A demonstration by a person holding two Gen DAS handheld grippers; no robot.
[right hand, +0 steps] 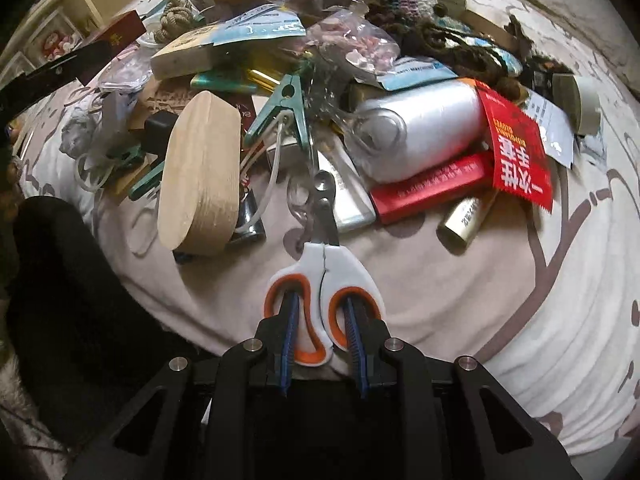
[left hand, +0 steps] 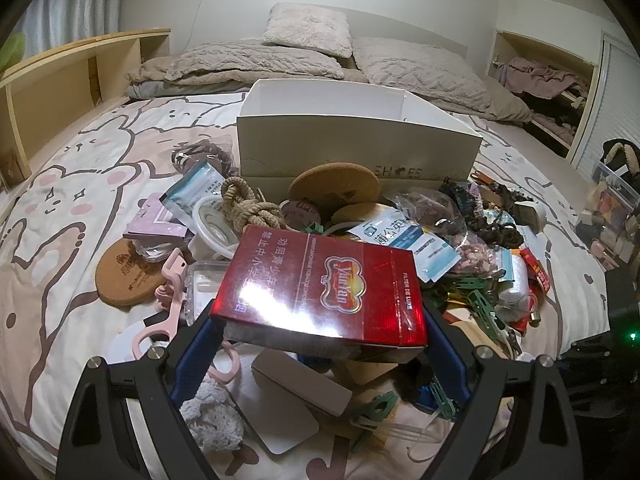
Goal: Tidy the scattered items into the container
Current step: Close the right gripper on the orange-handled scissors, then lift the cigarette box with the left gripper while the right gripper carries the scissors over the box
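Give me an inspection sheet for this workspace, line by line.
Surface: bed with a rabbit-print sheet.
Job's things: open white cardboard shoe box; red cigarette pack; white-and-orange clippers.
Clutter: round cork coaster, green plastic clip, oval wooden box, more in one pile.
Grippers: left tongs shut on the pack; right tongs inside the clippers' handle loops.
Cables: thin cord on the wall.
Surroundings: pillows, wooden shelf.

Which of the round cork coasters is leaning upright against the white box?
The coaster under the "SHOES" lettering on the box. It stands tilted on its edge. The other coaster lies flat on the bedsheet at left.
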